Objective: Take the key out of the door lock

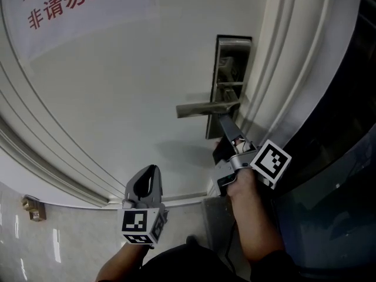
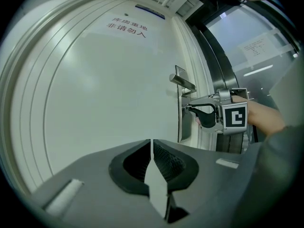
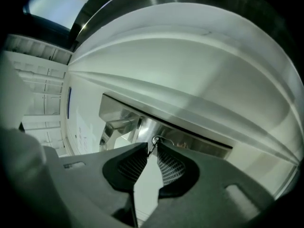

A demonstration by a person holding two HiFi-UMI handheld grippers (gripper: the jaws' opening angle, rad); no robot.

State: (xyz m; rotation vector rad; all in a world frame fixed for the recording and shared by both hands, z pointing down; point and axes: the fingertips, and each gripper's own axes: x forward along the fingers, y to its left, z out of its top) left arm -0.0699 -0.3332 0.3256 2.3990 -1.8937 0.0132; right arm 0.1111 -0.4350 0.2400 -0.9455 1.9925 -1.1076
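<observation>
A steel lock plate (image 1: pixel 232 57) with a lever handle (image 1: pixel 205 108) sits on the white door (image 1: pixel 117 93). My right gripper (image 1: pixel 226 122) points up at the plate just below the handle. In the right gripper view its jaws (image 3: pixel 151 148) are closed on the small metal key (image 3: pixel 155 142), which lies against the lock plate (image 3: pixel 142 122). From the left gripper view, the right gripper (image 2: pixel 190 107) touches the plate (image 2: pixel 183 127) under the handle (image 2: pixel 183 83). My left gripper (image 1: pixel 150 178) hangs lower left, away from the lock, shut (image 2: pixel 151 146) and empty.
A notice with red characters (image 1: pixel 64 2) is on the upper door. The moulded white door frame (image 1: pixel 305 69) runs beside the lock, with a dark glass panel (image 1: pixel 346 157) further right. A small brass fitting (image 1: pixel 34 208) sits on the tiled wall at lower left.
</observation>
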